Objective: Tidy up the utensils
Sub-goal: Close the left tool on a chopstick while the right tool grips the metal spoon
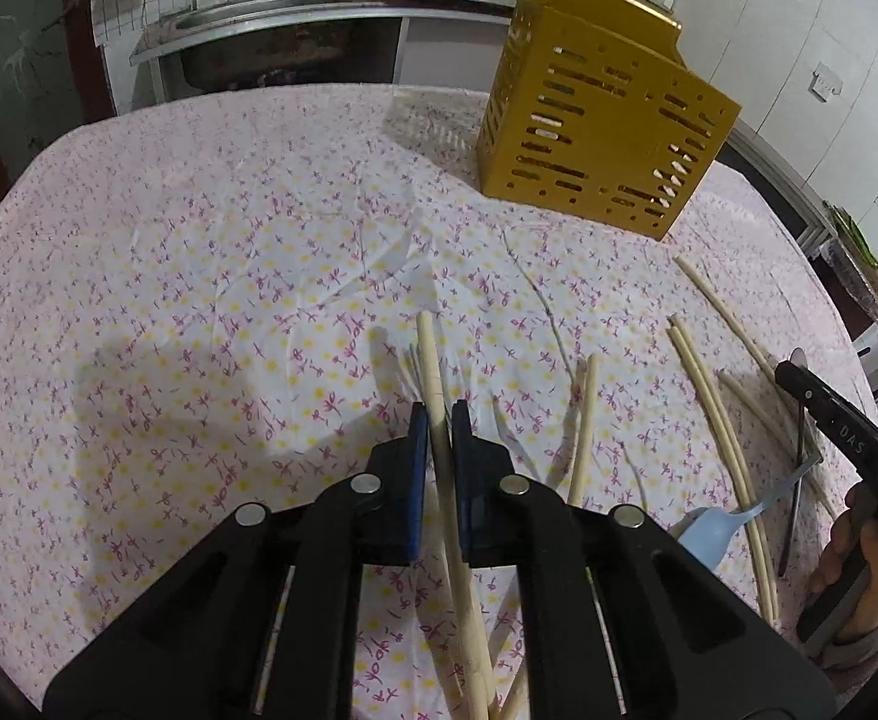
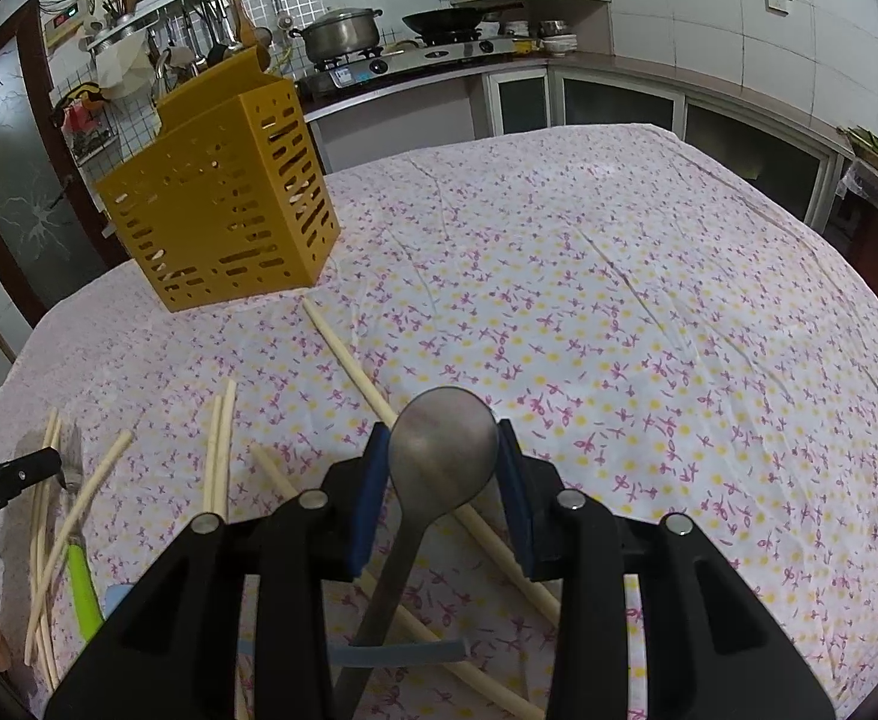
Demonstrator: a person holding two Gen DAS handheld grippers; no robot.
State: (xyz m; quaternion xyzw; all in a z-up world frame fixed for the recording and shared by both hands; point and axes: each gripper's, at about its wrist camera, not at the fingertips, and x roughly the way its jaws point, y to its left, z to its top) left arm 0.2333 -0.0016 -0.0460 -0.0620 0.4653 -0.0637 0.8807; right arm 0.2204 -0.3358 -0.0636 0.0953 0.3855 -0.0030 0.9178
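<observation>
Chopstick (image 1: 432, 372) pinched in left gripper (image 1: 439, 420), metal spoon (image 2: 443, 438) clamped in right gripper (image 2: 443, 450).
Both lifted w/ tips forward, prob. for dropping into yellow holder (image 2: 222, 198).

Chopsticks (image 2: 348, 360) lie scattered before the holder (image 2: 222, 198) on the table (image 2: 679, 330)

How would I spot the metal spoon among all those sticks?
Start at the yellow slotted basket on the flowered tablecloth, then come toward the right gripper. The metal spoon sits clamped there: grey, round-bowled, unlike the pale chopsticks.
</observation>
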